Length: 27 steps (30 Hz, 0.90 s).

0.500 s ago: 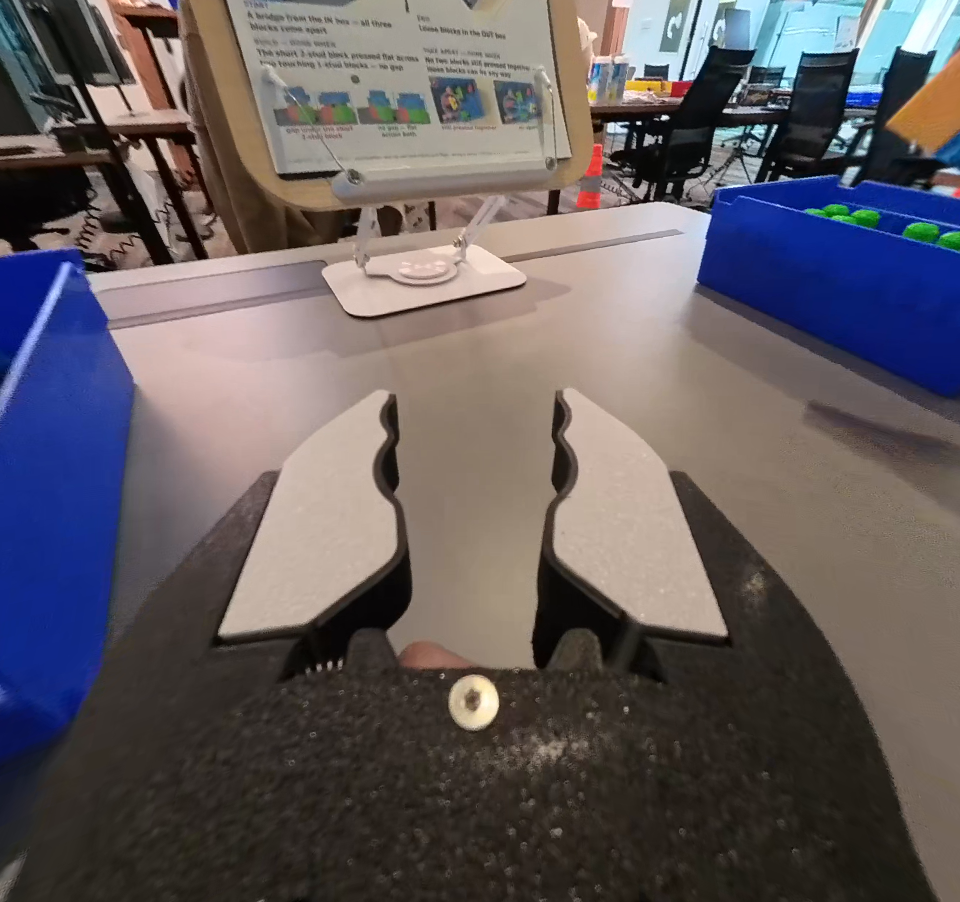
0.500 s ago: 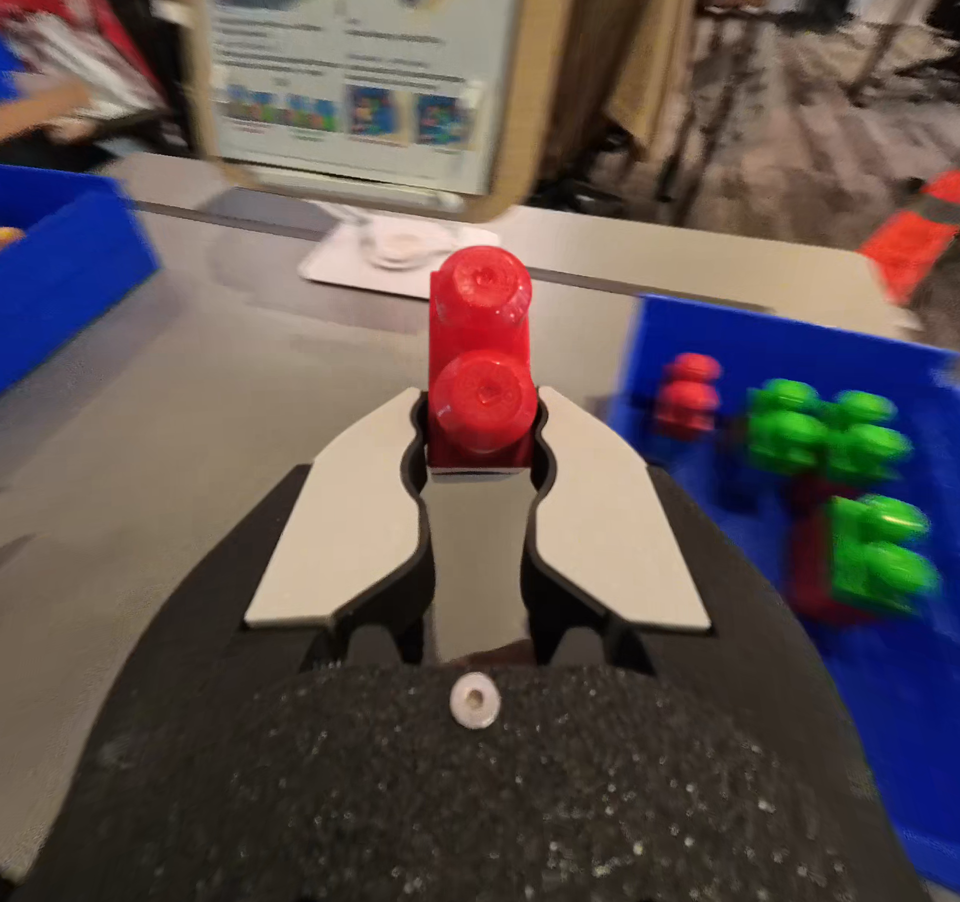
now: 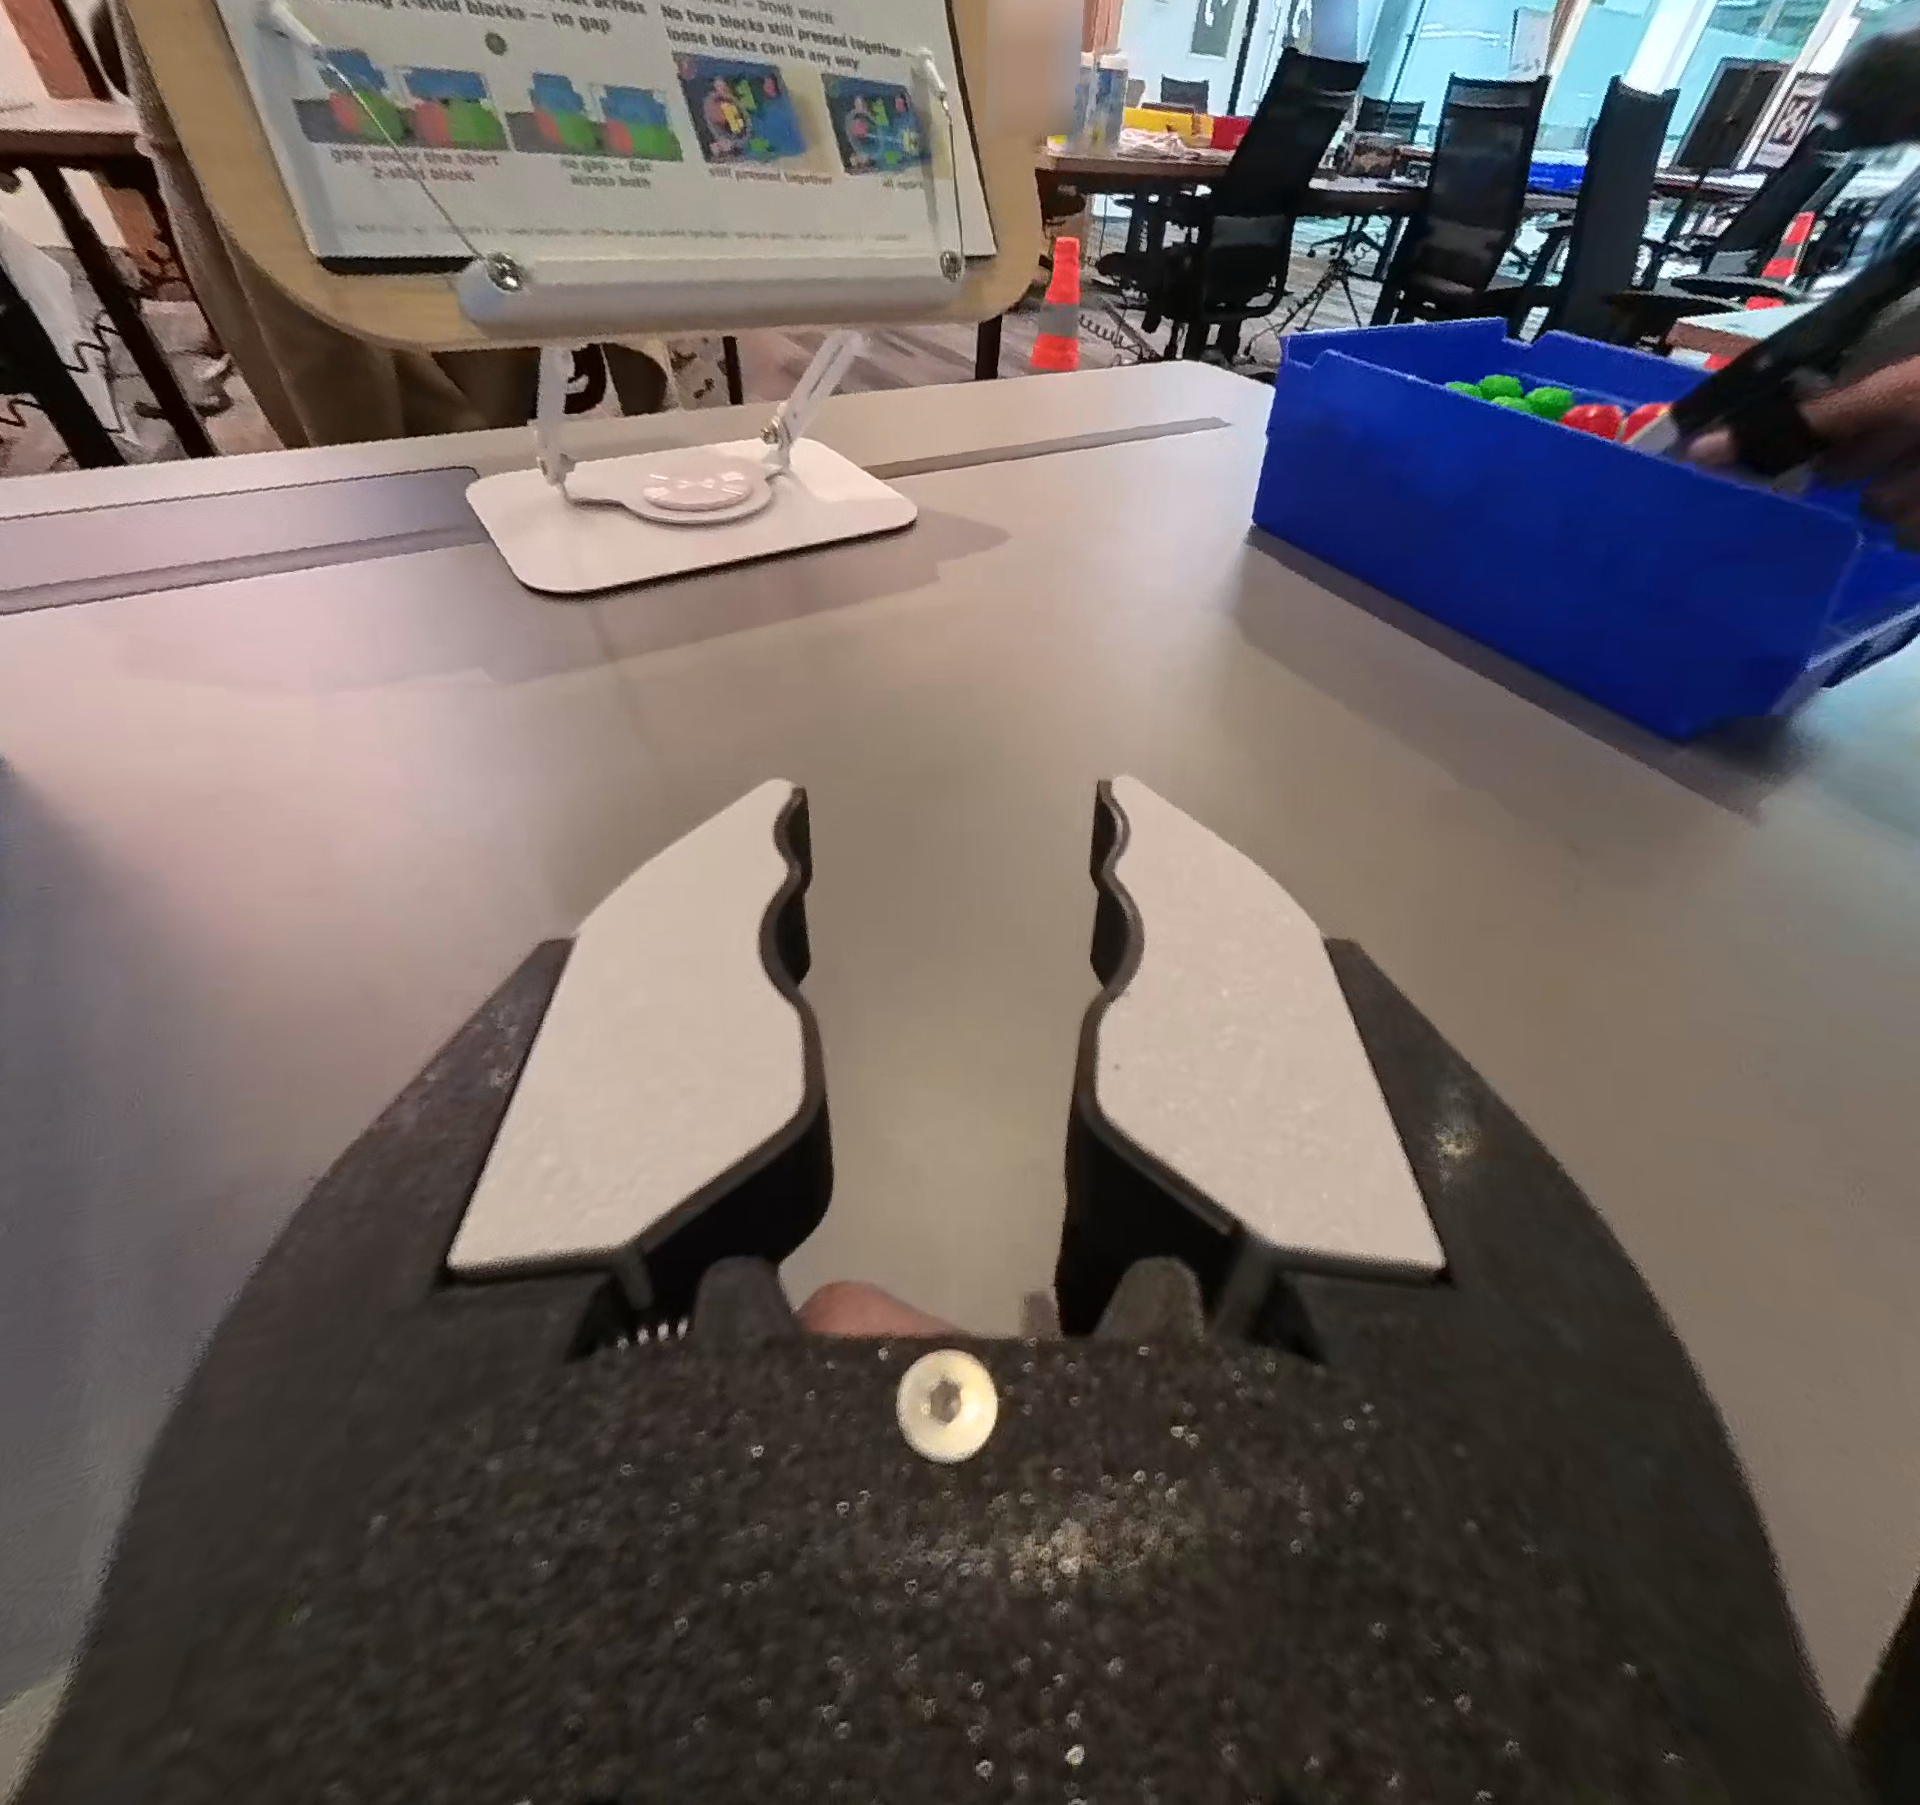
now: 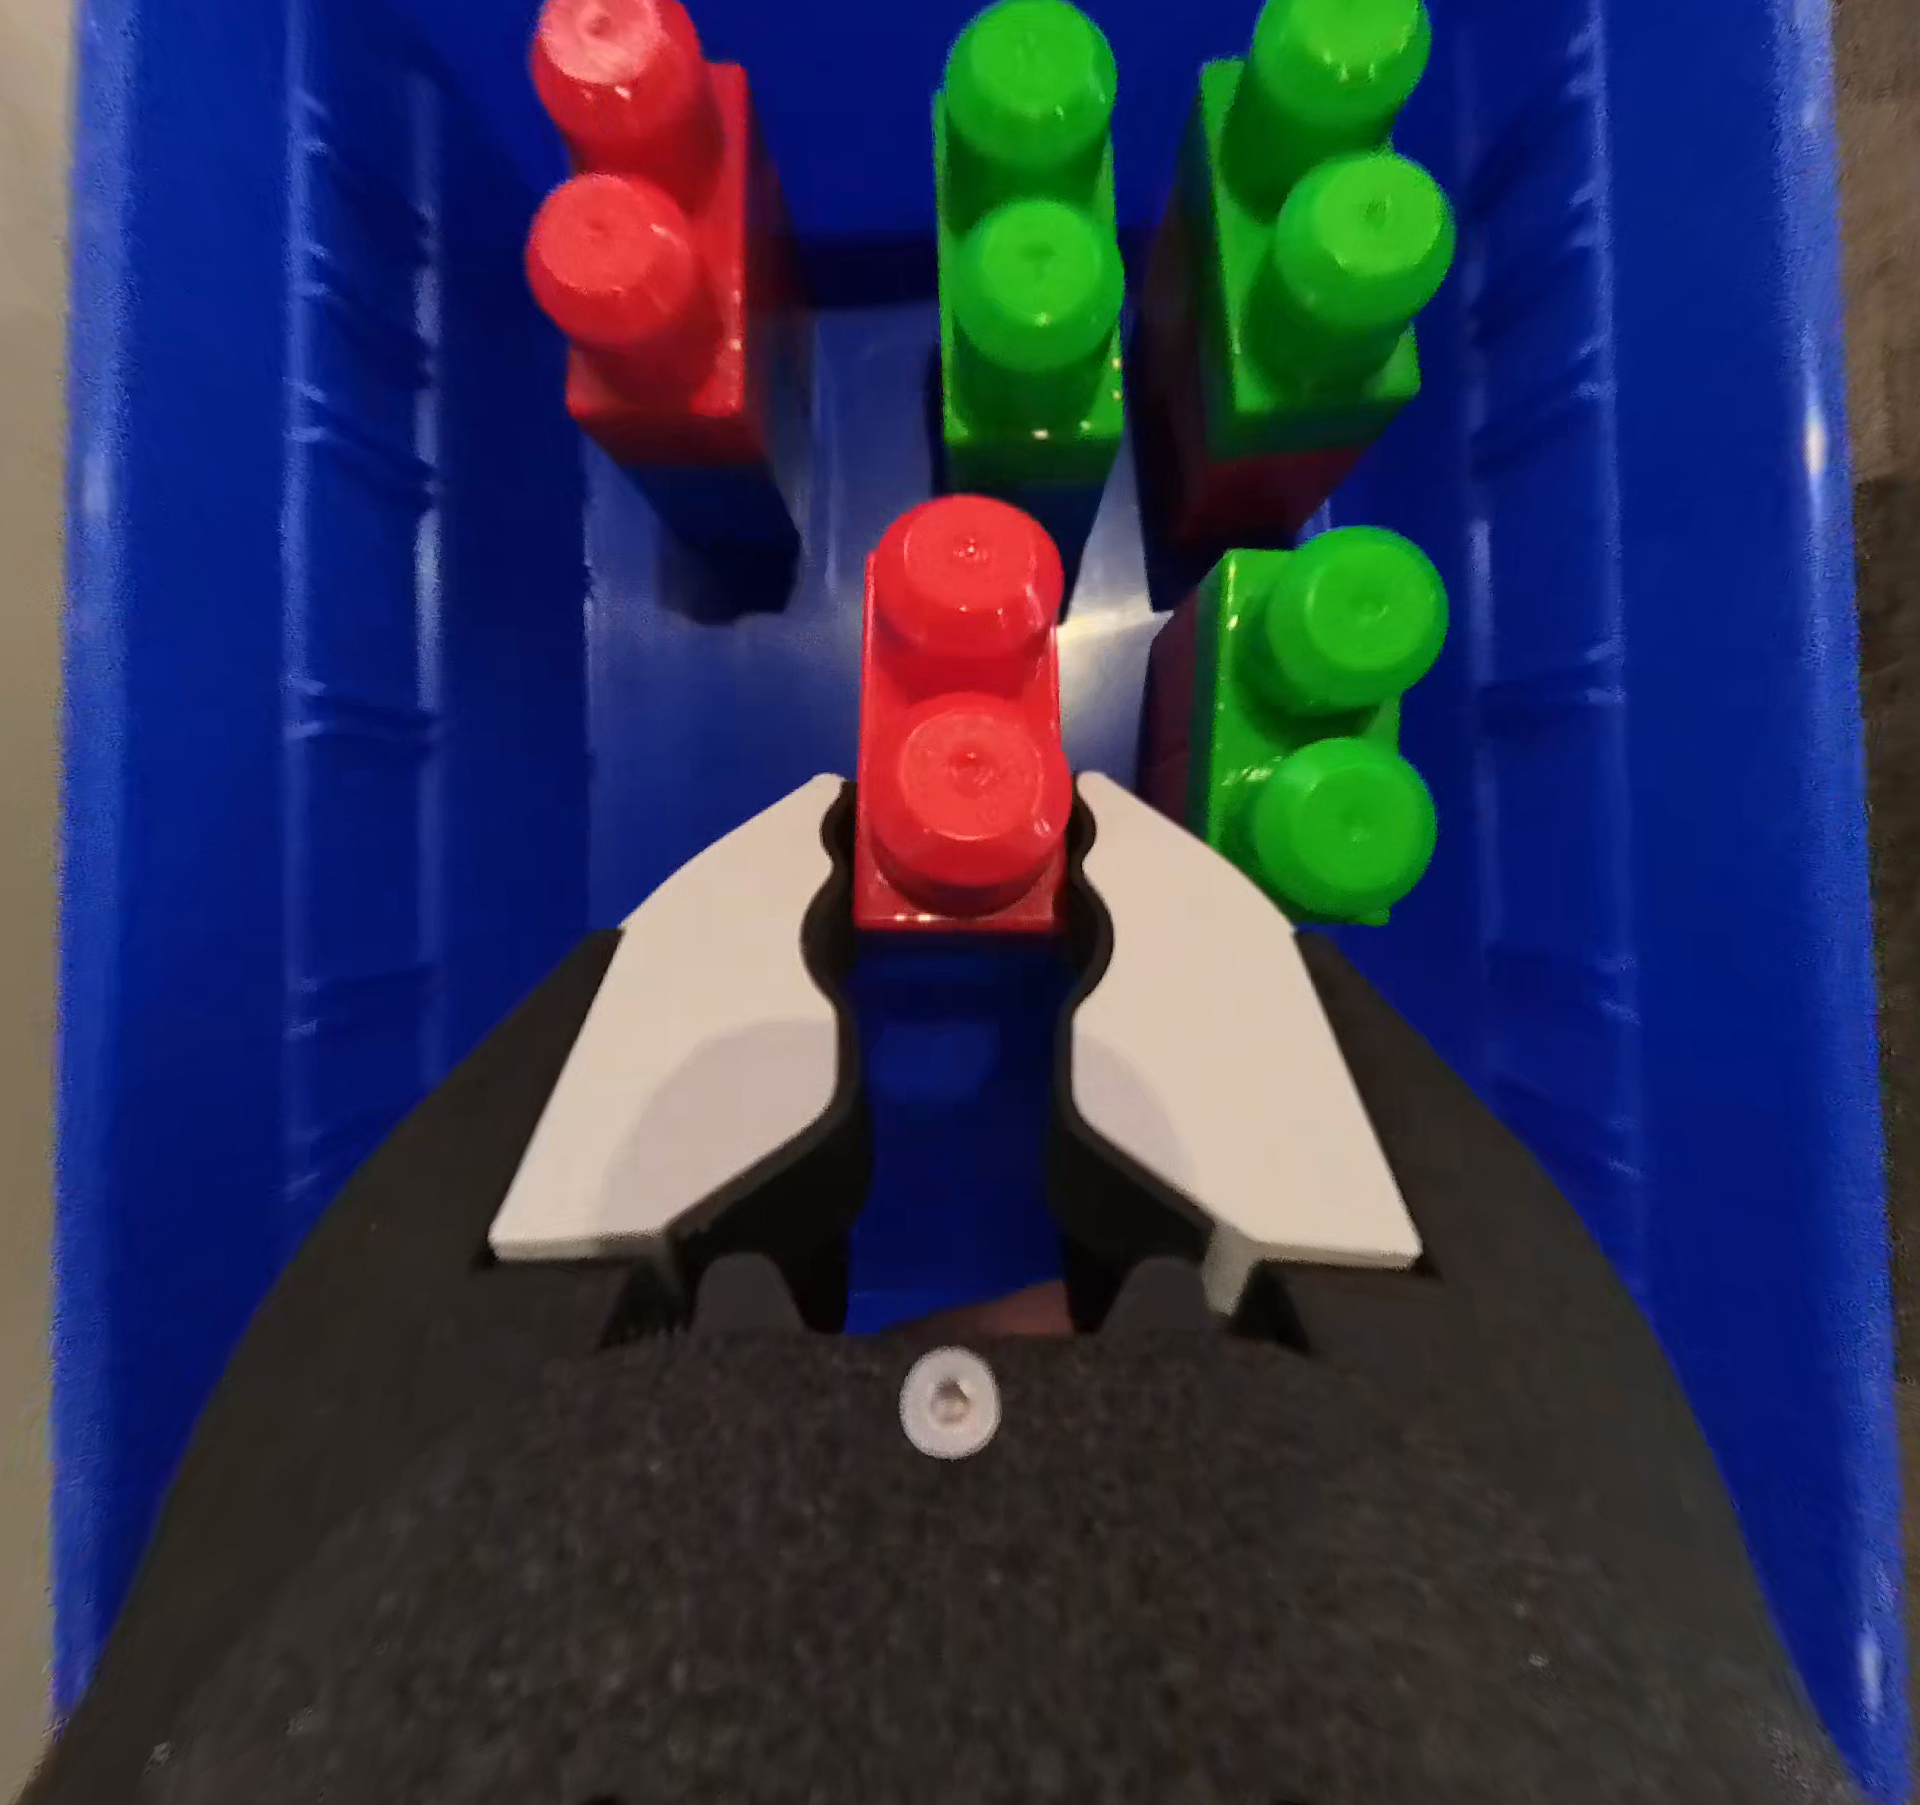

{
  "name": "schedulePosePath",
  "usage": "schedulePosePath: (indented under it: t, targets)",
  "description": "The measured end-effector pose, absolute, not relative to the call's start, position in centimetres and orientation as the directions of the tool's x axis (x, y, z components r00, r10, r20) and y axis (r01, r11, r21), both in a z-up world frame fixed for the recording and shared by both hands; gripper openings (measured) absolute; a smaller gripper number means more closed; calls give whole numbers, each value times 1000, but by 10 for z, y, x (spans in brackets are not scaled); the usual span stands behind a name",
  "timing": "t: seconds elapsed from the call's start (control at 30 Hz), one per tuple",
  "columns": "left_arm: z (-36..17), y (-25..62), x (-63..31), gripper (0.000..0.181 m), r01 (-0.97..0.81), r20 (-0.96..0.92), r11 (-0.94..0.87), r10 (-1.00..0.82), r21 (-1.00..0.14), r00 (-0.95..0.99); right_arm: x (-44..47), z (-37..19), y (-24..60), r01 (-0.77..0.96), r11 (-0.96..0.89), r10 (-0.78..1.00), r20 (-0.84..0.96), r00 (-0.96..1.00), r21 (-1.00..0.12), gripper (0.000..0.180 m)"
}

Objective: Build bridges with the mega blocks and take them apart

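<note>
Red plastic fills the centre of the right wrist view: a two-stud red block (image 4: pixel 961 716) is clamped between the fingers of the right gripper (image 4: pixel 961 836), which squeeze its near end. Its long axis runs straight ahead toward twelve o'clock, studs facing the camera. The gripper hangs over the inside of a blue bin (image 4: pixel 187 716). Four more bridges stand below: a red-topped one (image 4: pixel 644 228) at eleven o'clock, a green-topped one (image 4: pixel 1029 228) at twelve, another green (image 4: pixel 1330 197) at one and a third green (image 4: pixel 1320 727) at three, just beside the held block. Whether the held block touches the floor cannot be told.

Across the grey table (image 3: pixel 935 695), the left gripper (image 3: pixel 948 820) is empty, fingers spread apart, with the bin (image 3: pixel 1538 571) well off at two o'clock. The right gripper is far nearer, so setting the block down or lifting it likely falls to it, minding the neighbouring green block.
</note>
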<state>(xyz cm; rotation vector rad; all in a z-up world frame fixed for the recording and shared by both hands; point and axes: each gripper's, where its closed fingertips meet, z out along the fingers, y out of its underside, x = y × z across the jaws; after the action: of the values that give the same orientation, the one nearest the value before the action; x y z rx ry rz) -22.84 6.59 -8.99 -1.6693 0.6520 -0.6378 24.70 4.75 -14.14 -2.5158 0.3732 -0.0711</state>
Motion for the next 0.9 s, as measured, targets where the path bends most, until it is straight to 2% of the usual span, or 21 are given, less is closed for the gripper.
schedulePosePath:
  t: [0.1, 0.37, 0.47, 0.57, 0.63, 0.7, 0.77, 0.83, 0.9]
  targets:
    - [-92, 63, -228, 51, -87, 65, -171, -722, -981, 689, 255, -150, 48, -245, -775, -320, 27, 947, -582, 37]
    - [-95, 52, -228, 52, -115, 39, -159, -733, -980, 679, 250, -160, 52, -258, -772, -327, 15, 945, -580, 37]
    - [-97, 49, -229, 52, -127, 31, -159, -733, -979, 679, 249, -150, 47, -206, -775, -297, 56, 953, -598, 56]
    - [-96, 49, -234, 52, -135, 27, -164, -725, -977, 688, 241, -97, 33, -130, -677, -290, 100, 952, -724, 61]
    - [-95, 51, -237, 49, -149, 25, -176, -721, -973, 692, 213, -41, 20, -33, -533, -262, 127, 957, -846, 62]
    - [-92, 50, -237, 44, -152, 45, -200, -732, -968, 680, 149, 6, 10, 23, -350, -131, 73, 989, -937, 59]
    - [-88, 53, -237, 46, -144, 57, -211, -727, -967, 684, 56, 24, 2, 10, -227, 136, -22, 990, -974, 59]
    - [-87, 57, -239, 48, -154, 38, -203, -714, -967, 699, -31, 10, -4, -25, -193, 390, -100, 915, -981, 58]
    - [-91, 62, -239, 53, -176, 19, -205, -702, -963, 712, -89, -28, 1, -10, -184, 519, -105, 848, -983, 59]
